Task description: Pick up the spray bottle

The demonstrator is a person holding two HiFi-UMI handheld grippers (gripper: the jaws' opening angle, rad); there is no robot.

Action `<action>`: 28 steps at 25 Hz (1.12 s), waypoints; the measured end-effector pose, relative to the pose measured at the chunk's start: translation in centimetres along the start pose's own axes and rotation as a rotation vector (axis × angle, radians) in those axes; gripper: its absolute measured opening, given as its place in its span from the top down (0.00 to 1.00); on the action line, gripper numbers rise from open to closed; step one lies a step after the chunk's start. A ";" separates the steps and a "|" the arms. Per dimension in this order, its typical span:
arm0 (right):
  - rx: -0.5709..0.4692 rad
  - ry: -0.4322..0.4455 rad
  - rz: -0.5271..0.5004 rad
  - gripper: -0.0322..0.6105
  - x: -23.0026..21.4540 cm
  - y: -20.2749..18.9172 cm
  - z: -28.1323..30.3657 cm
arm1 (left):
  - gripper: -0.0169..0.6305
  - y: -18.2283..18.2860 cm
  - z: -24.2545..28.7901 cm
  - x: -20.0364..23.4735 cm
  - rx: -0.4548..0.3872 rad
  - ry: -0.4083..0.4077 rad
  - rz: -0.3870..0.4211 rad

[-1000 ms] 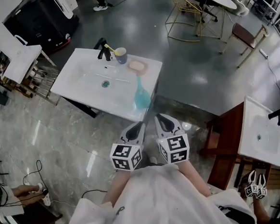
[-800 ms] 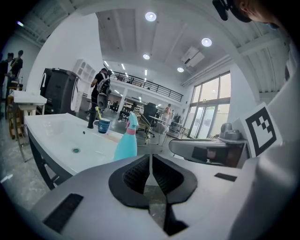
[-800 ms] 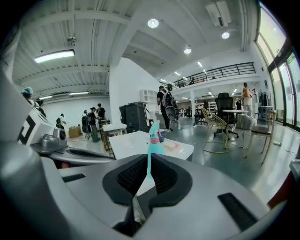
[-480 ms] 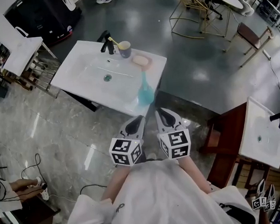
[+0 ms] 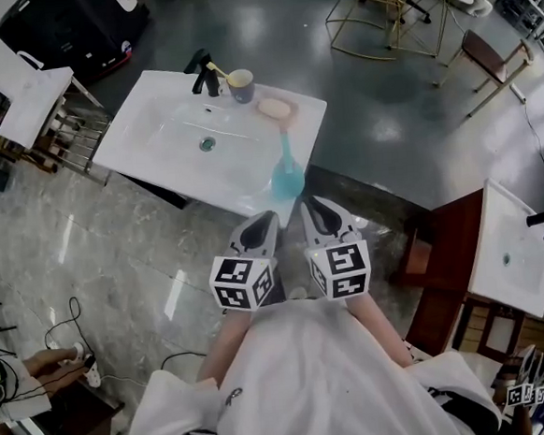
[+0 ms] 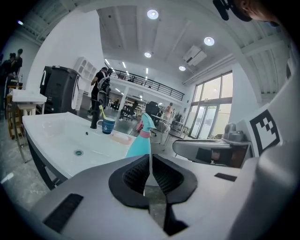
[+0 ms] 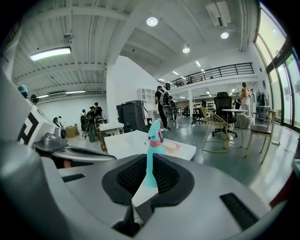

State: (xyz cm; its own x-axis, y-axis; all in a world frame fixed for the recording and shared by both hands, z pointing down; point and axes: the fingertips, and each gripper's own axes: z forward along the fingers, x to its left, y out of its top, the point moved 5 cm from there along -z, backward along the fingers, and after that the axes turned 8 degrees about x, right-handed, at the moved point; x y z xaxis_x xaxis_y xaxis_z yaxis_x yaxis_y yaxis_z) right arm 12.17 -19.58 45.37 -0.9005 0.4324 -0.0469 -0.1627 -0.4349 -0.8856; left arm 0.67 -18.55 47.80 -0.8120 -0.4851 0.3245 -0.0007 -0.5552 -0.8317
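White basin top (image 5: 144,142) — teal spray bottle (image 5: 286,175) upright at near right corner. Black tap (image 5: 205,76), cup (image 5: 240,86), soap dish (image 5: 275,108) along far edge.

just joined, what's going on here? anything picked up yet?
Nothing yet. A person holds the left gripper and right gripper side by side, both shut and empty, pointing toward a teal spray bottle. It stands upright at the near edge of the white sink, untouched. A cup and soap dish sit further back.
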 end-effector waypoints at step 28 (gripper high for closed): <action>0.040 0.012 -0.003 0.58 0.0 1.2 4.8 | 0.91 1.5 1.7 4.4 0.014 0.003 -0.032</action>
State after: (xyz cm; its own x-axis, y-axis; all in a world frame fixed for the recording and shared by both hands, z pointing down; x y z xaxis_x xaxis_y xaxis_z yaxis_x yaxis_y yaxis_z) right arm 10.04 -23.83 46.55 -0.8952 0.4429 -0.0502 -0.1816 -0.4651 -0.8664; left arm -1.92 -22.66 48.76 -0.8133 -0.4649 0.3498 -0.0187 -0.5799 -0.8144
